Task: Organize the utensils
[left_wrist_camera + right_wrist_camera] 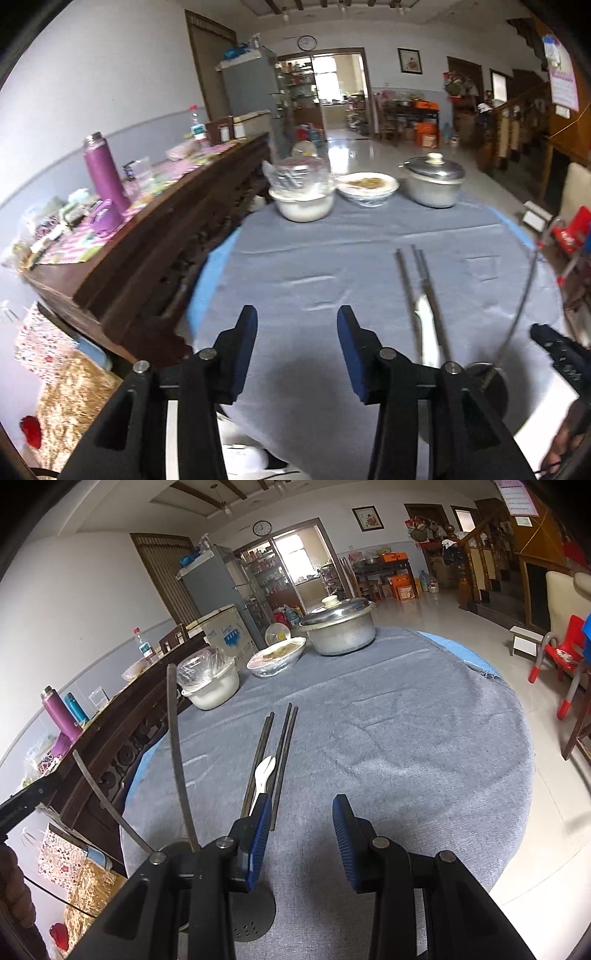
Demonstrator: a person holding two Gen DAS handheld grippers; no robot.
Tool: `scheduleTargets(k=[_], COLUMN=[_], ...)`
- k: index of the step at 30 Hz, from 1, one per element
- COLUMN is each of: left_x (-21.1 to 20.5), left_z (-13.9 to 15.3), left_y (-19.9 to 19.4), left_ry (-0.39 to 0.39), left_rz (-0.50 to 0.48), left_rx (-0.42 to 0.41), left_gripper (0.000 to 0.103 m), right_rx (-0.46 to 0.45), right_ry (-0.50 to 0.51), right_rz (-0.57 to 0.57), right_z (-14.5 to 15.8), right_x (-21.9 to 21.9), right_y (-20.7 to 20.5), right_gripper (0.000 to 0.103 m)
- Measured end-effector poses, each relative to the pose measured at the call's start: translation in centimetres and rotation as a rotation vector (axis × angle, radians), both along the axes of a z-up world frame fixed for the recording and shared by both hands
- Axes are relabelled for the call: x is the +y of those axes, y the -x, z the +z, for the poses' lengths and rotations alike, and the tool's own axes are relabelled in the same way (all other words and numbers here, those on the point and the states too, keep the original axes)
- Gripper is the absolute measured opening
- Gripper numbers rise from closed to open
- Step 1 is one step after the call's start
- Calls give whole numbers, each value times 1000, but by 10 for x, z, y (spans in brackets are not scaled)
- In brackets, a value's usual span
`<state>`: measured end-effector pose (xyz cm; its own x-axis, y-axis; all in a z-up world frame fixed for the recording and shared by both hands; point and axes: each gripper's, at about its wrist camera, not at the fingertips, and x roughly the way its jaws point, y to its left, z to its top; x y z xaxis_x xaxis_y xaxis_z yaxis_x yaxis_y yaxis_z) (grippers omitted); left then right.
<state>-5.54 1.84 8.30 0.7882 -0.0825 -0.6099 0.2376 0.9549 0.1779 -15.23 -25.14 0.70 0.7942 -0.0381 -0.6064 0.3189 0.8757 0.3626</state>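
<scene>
On the grey tablecloth (pixel 406 738) lie dark chopsticks (pixel 284 753) with a white plastic spoon (pixel 264 771) among them. In the left wrist view the chopsticks (pixel 406 284) and the spoon (pixel 424 317) lie to the right of my left gripper (pixel 297 350), which is open over bare cloth. My right gripper (pixel 301 832) is open too, its left pad (pixel 260 834) close beside the near ends of the chopsticks. Two thin metal handles (pixel 177 757) rise to its left from a dark round perforated piece (pixel 251 919). One such handle (pixel 517 314) shows in the left wrist view.
At the table's far side stand a plastic-covered white bowl (pixel 214 690), a plate of food (pixel 277 657) and a lidded aluminium pot (pixel 340 627). A dark wooden sideboard (pixel 147 258) with a purple flask (pixel 105 173) runs along the left. A red chair (pixel 565 653) stands on the right.
</scene>
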Motion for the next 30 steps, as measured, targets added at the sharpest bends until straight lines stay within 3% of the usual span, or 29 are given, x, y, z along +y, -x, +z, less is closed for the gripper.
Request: scheduleTargets(k=[30], left_x=[-9], left_z=[-57], left_y=[-59], left_ry=[-35], left_rz=[28], left_rx=[136], left_gripper=[46], right_rx=[110], right_ry=[-19], right_rz=[-9], right_z=[-31], right_x=[-9], right_y=[-36], right_gripper=[37])
